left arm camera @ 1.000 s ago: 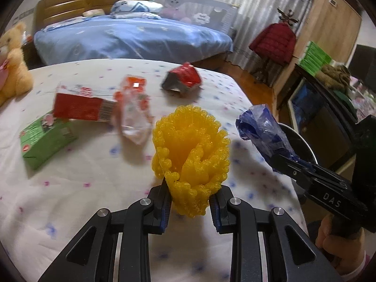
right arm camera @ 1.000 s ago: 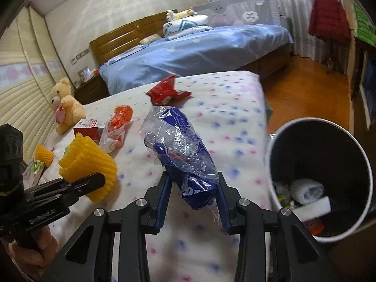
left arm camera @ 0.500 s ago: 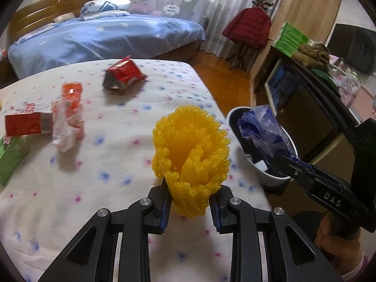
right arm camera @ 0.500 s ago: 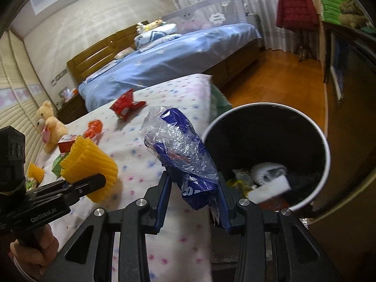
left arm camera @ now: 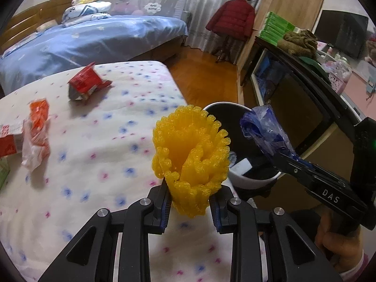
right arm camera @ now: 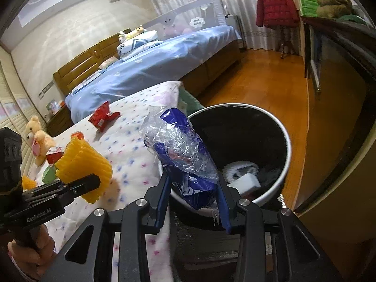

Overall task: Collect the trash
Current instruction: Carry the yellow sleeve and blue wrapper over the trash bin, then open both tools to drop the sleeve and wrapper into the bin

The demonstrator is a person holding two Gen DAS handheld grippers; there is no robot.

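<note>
My left gripper (left arm camera: 189, 203) is shut on a yellow foam fruit net (left arm camera: 191, 155), held above the bed's edge; the net (right arm camera: 82, 162) shows at the left of the right wrist view. My right gripper (right arm camera: 193, 197) is shut on a crumpled blue and clear plastic wrapper (right arm camera: 181, 155), which hangs over the near rim of the round bin (right arm camera: 287, 150). The wrapper (left arm camera: 265, 129) and bin (left arm camera: 246, 182) also show right of the net in the left wrist view. Inside the bin lie white scraps. A red wrapper (left arm camera: 85, 83), an orange wrapper (left arm camera: 37, 124) and a red carton (left arm camera: 7, 141) lie on the dotted bedspread.
A blue bed (right arm camera: 164, 63) stands behind the dotted bed. Beside the bin runs a dark cabinet (left arm camera: 305, 98) with green boxes on top. A red jacket hangs on a stand (right arm camera: 275, 4). Teddy bear (right arm camera: 37, 138) at the far left. Wooden floor beyond the bin.
Both grippers have swung from over the bedspread toward the bin, each keeping its load. The bin now sits right under the blue wrapper; the wrappers on the bed have slid left in view.
</note>
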